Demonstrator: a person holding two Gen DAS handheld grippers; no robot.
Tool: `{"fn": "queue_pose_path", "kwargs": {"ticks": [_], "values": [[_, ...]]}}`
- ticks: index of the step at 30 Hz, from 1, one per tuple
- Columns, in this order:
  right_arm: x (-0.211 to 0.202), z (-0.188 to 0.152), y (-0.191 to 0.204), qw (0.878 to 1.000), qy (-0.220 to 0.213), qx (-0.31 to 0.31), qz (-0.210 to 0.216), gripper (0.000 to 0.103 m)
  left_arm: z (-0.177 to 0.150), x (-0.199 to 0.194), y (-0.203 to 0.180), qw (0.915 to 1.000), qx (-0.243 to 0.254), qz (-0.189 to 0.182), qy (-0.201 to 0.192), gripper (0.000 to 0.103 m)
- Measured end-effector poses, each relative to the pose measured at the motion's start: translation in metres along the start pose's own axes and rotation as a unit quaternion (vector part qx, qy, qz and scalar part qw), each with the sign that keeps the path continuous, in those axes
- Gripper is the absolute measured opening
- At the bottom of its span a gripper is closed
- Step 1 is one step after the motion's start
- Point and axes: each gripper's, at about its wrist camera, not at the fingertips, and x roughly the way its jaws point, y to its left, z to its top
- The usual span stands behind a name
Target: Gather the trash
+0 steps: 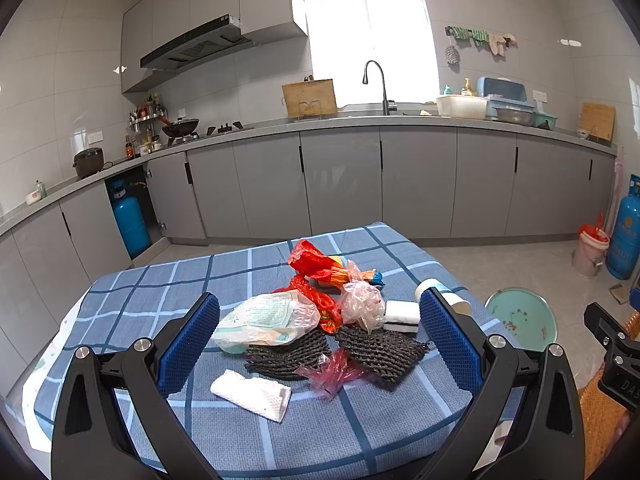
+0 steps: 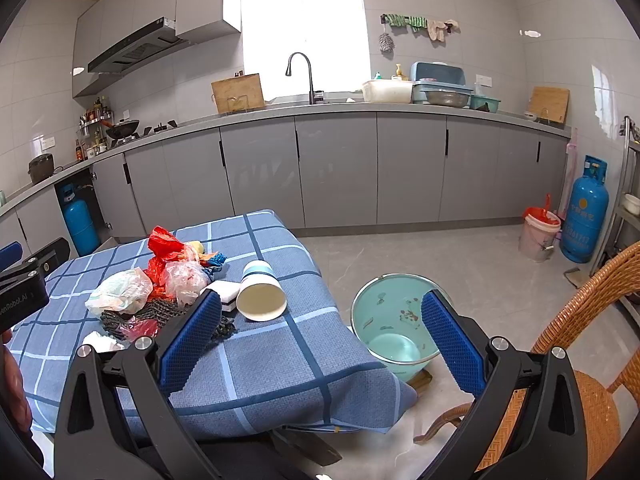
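A pile of trash lies on the blue checked tablecloth (image 1: 168,280): a whitish plastic bag (image 1: 264,320), red bags (image 1: 312,264), a clear pink bag (image 1: 360,304), two dark net pads (image 1: 380,348), a folded paper towel (image 1: 252,394), a white sponge (image 1: 402,316) and a tipped paper cup (image 2: 260,294). A teal bin (image 2: 394,320) stands on the floor beside the table. My left gripper (image 1: 320,338) is open above the table's near side, jaws wide around the pile. My right gripper (image 2: 320,328) is open and empty over the table's right edge.
Grey kitchen cabinets and a counter with sink (image 1: 376,112) run along the back. Blue gas cylinders (image 2: 584,212) and a pink bucket (image 2: 538,236) stand on the floor at the right. A wicker chair (image 2: 592,360) is close at the right.
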Motion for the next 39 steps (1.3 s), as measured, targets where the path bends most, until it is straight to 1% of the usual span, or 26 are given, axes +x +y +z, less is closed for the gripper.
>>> {"fn": "queue_pose_path", "kwargs": {"ticks": [21, 28, 39], "values": [[0.0, -0.001, 0.001, 1.0, 0.003, 0.001, 0.002, 0.098, 0.002, -0.002, -0.001, 1.0, -0.001, 0.001, 0.0, 0.099], [0.007, -0.011, 0.012, 1.0, 0.004, 0.001, 0.004, 0.098, 0.002, -0.002, -0.001, 1.0, 0.0, 0.001, 0.0, 0.099], [0.007, -0.011, 0.013, 1.0, 0.005, 0.002, 0.005, 0.098, 0.002, -0.002, -0.001, 1.0, 0.0, 0.001, -0.001, 0.099]]}}
